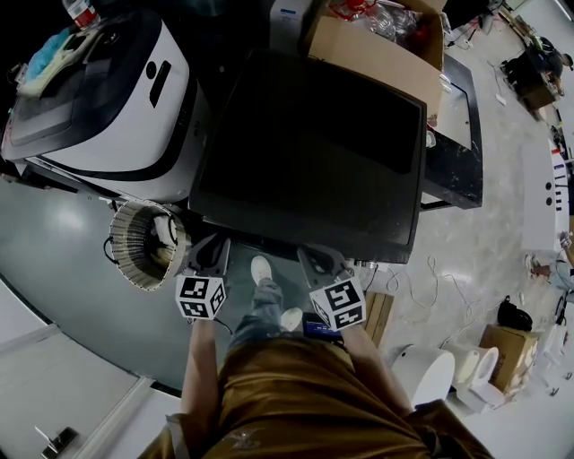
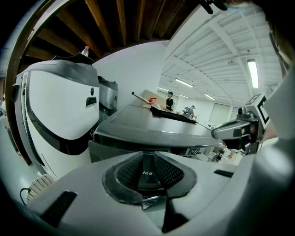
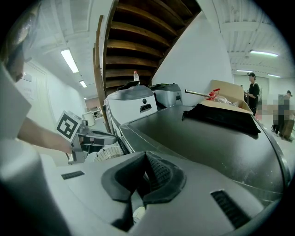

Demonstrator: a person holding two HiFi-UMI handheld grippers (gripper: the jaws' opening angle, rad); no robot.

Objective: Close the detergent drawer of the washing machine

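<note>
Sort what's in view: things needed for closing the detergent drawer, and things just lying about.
For the job: dark washing machine, left hand-held gripper, right hand-held gripper, both at its front edge. The drawer itself cannot be made out.
Lying about: white machine, cardboard box, ribbed basket, white rolls.

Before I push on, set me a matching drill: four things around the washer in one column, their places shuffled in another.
Things:
1. box
2. bottle
3. white machine
4. left gripper

Places:
A. at the front edge of the dark washer
B. beside the washer, on the person's left
C. at the washer's far end
D. on top of the white machine

Pairs: 1-C, 2-D, 3-B, 4-A
</note>
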